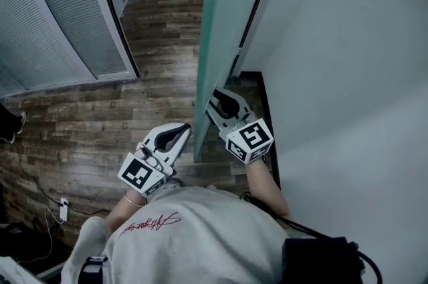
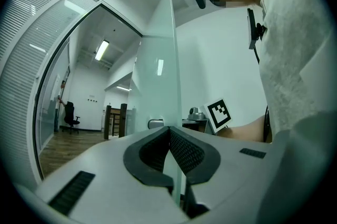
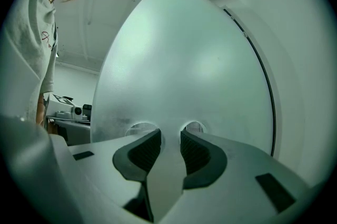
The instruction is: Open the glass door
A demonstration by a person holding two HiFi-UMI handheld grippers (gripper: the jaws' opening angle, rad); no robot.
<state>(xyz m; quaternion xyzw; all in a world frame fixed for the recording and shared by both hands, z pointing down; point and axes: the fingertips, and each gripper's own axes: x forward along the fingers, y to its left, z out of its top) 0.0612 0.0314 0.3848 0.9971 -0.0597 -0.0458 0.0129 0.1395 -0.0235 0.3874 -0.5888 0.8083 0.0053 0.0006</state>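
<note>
The frosted glass door (image 1: 221,22) stood ajar, seen nearly edge-on from the head view, with the wood floor (image 1: 147,42) of the corridor on its left and a white wall (image 1: 348,75) on its right. The person stood at its free edge with a gripper on each side. The left gripper (image 1: 182,132) was low down beside that edge. In its own view the tips were drawn together with no gap, and the door's edge (image 2: 175,70) rose directly beyond them, so no glass appeared to be held between them. A small metal fitting (image 2: 155,124) showed on the door just left of the tips. The right gripper (image 1: 219,97) was on the wall side. In its view the jaws stood slightly apart and empty, aimed straight at the door's face (image 3: 200,70), with the tips at or very near the glass. The opening seemed partly done, and swinging the door wider appeared to be what remained.
</note>
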